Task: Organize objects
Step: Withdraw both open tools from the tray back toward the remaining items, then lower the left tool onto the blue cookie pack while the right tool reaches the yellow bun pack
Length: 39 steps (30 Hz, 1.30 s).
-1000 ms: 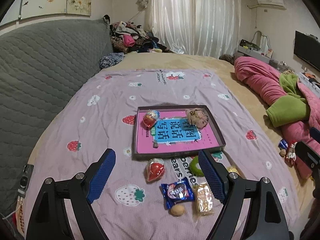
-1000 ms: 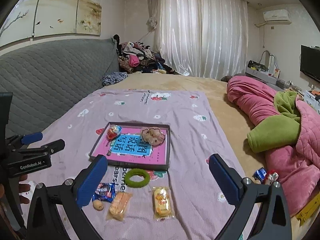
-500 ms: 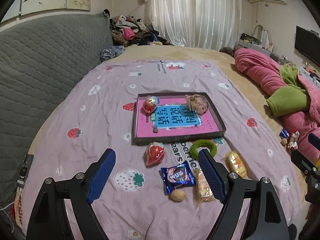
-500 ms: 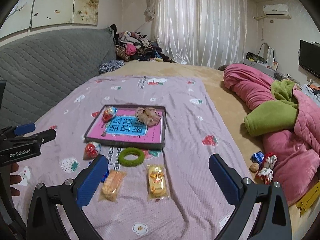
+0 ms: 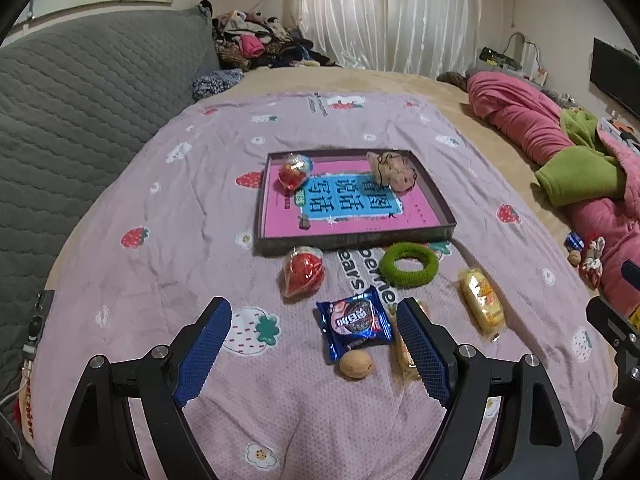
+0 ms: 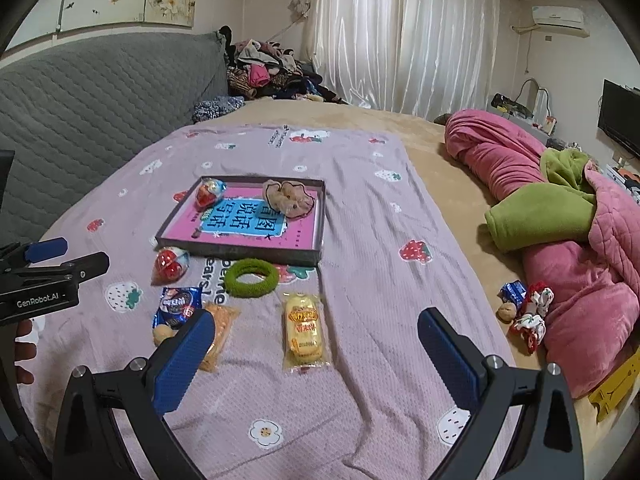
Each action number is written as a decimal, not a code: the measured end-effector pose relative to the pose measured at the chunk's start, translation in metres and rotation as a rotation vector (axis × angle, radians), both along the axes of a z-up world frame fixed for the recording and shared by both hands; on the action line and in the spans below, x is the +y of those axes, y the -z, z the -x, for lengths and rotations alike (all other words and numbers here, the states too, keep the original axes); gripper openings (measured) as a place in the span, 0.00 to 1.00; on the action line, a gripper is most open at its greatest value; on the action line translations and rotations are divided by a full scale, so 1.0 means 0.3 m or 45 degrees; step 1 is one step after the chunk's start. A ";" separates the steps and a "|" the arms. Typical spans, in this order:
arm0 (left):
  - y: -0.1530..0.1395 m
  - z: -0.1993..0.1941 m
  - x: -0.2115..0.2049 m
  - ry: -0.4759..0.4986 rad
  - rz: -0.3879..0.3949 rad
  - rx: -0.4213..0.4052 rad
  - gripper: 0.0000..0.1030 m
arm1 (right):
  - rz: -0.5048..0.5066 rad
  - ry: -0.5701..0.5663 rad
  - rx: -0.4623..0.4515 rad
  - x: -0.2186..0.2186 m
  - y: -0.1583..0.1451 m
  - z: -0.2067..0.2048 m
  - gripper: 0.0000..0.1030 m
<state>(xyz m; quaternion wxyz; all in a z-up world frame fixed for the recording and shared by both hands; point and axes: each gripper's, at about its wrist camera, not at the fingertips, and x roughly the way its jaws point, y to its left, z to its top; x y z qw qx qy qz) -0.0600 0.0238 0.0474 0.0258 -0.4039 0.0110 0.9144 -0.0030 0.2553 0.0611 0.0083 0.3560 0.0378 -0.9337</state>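
- While the tray on the bed's pink sheet already holds a red capsule toy and a tan scrunchie, most of the sorting looks undone.
- Near its front edge lie a second red capsule, green hair ring, blue cookie packet, walnut, orange snack and yellow cake packet.
- Left gripper and right gripper: jaws wide apart, both empty, above the sheet.

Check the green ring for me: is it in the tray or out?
Out. The green ring lies flat on the blanket just outside the tray's near wall; inside are only a red capsule and a beige scrunchie.
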 end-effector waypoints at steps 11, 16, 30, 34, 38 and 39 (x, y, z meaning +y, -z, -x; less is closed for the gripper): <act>0.109 0.049 0.019 0.013 0.005 -0.079 0.83 | -0.026 0.002 -0.073 0.000 0.103 0.038 0.99; 0.155 0.070 0.034 0.026 0.010 -0.098 0.83 | -0.042 0.007 -0.110 -0.003 0.155 0.062 0.99; 0.267 0.156 0.066 0.026 -0.015 -0.153 0.83 | -0.037 0.012 -0.165 0.001 0.243 0.134 0.99; 0.294 0.195 0.078 0.027 -0.028 -0.170 0.83 | -0.038 0.013 -0.180 0.001 0.271 0.166 0.99; 0.327 0.231 0.093 0.035 -0.035 -0.197 0.83 | -0.041 0.011 -0.196 0.002 0.297 0.200 0.99; 0.337 0.242 0.097 0.035 -0.037 -0.204 0.83 | -0.041 0.012 -0.201 0.003 0.304 0.209 0.99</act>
